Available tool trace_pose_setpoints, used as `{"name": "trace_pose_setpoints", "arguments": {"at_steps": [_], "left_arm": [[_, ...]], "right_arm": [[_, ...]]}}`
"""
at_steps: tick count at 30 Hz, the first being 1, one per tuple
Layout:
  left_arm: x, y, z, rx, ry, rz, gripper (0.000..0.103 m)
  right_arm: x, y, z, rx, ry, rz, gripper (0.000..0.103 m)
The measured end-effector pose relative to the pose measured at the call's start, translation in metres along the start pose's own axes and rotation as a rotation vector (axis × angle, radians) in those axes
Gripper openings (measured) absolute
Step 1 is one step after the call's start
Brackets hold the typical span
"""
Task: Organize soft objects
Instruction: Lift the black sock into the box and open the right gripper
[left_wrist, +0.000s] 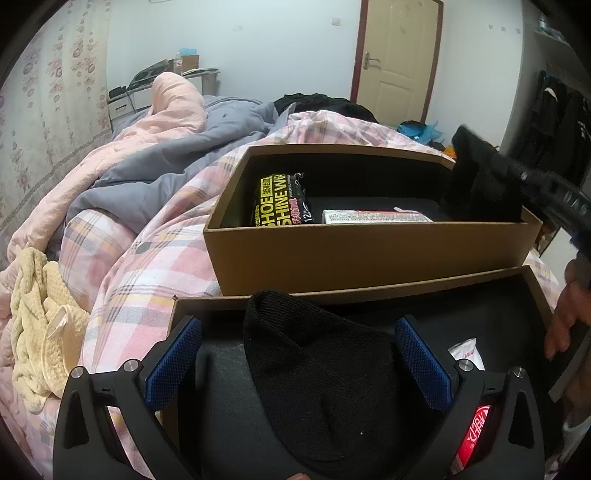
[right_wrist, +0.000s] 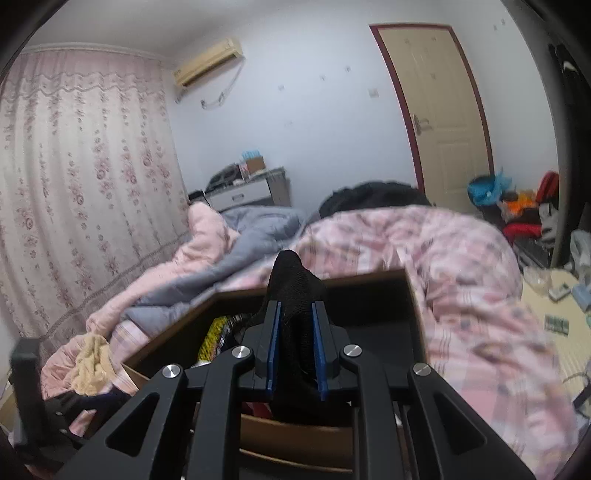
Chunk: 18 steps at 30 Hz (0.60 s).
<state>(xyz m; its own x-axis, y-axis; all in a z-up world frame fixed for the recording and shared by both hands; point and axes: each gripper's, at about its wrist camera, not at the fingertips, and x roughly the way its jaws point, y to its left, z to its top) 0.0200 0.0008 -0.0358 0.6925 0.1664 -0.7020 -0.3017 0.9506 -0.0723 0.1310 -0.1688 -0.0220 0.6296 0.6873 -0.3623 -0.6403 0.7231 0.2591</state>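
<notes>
The right gripper (right_wrist: 297, 350) is pressed together on a black knitted fabric item (right_wrist: 293, 288), probably a sock, though motion blur leaves the shape unsure; the cloth is pinched between the blue pads and stands above the fingertips. In the left wrist view this gripper (left_wrist: 517, 173) holds the dark cloth over the right end of the far open brown cardboard box (left_wrist: 365, 251); that box already holds a black and yellow pack of shoe wipes (left_wrist: 279, 199) and a flat white packet (left_wrist: 373, 216).

The left gripper (left_wrist: 297, 365) is spread wide and pinches nothing; a second black knitted fabric piece (left_wrist: 325, 380) lies between its fingers in the near shallow brown cardboard tray (left_wrist: 535, 288), with no pad seen pressing on it.

Procedure for the step in hand, judged as placement into the far box: lower the pinched cloth clear of the box rim; set it in the empty right section, apart from the packets; release only once the cloth rests on the floor of the box; withdraw straight up so no thread drags. A cream waffle-knit cloth (left_wrist: 40, 321) lies on the pink checked quilt (left_wrist: 159, 258), outside both boxes, not yet sorted.
</notes>
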Motion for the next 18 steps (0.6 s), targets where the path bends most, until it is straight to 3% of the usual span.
{"name": "trace_pose_setpoints", "arguments": {"at_steps": [7,8,10,11,12,18], "left_arm": [[-0.001,-0.002,0.000,0.006,-0.005,-0.006,0.103],[-0.002,-0.002,-0.001,0.005,-0.008,-0.009,0.103],[-0.003,-0.002,-0.001,0.003,-0.013,-0.016,0.103],[-0.003,-0.001,0.000,0.002,-0.015,-0.018,0.103],[-0.003,-0.001,0.000,0.001,-0.017,-0.020,0.103],[-0.005,-0.001,0.001,-0.005,-0.025,-0.034,0.103]], "right_arm": [[-0.011,0.001,-0.003,-0.083,0.025,-0.009,0.015],[-0.012,0.001,-0.004,-0.092,0.021,-0.004,0.019],[-0.016,0.000,-0.004,-0.102,0.002,0.006,0.042],[-0.020,-0.001,-0.005,-0.101,-0.012,0.011,0.067],[-0.026,-0.002,-0.005,-0.099,-0.040,0.022,0.080],[-0.029,-0.018,-0.003,-0.039,-0.064,0.049,0.082]]}}
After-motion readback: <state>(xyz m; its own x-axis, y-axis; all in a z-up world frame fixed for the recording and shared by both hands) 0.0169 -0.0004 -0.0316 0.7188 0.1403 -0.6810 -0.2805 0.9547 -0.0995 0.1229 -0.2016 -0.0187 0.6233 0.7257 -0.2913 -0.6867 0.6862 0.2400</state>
